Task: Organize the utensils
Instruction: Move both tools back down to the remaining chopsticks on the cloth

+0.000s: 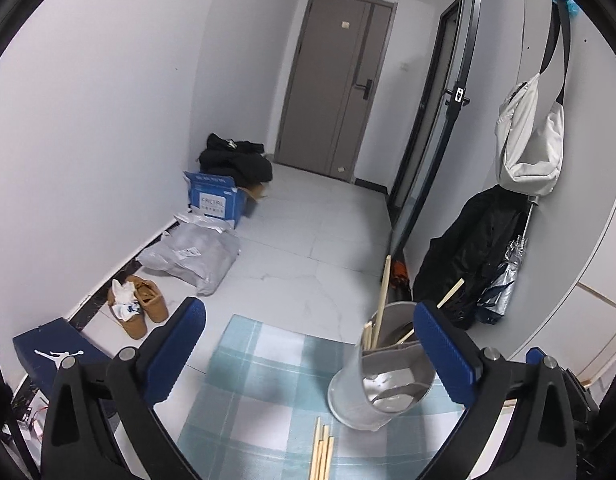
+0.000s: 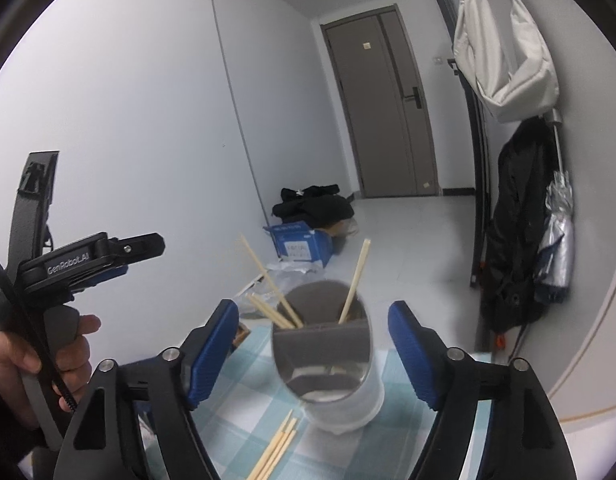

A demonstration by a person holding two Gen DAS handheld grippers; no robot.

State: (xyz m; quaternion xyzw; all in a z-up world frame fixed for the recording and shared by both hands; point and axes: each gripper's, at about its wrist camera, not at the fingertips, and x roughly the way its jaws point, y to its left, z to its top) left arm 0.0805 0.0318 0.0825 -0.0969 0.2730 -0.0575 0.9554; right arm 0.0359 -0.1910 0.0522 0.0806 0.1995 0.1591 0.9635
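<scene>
Currently I see the utensil holder [image 2: 328, 356] dead ahead of the right gripper [image 2: 314, 354], standing between its wide-open blue pads [image 2: 211, 354], neither pad touching; nothing gripped. Left gripper [image 1: 310, 354] fully spread and empty, holder just inside its right pad. Holder: grey metal cylinder w/ inner divider, upright on a blue checked cloth [image 1: 263, 364]. Several wooden chopsticks [image 2: 267, 298] lean inside; loose chopsticks on cloth [image 2: 275, 450] lie below, nearer the grippers. From right cam, a hand [image 2: 31, 372] holds the left gripper's handle, off to the left, angled down.
</scene>
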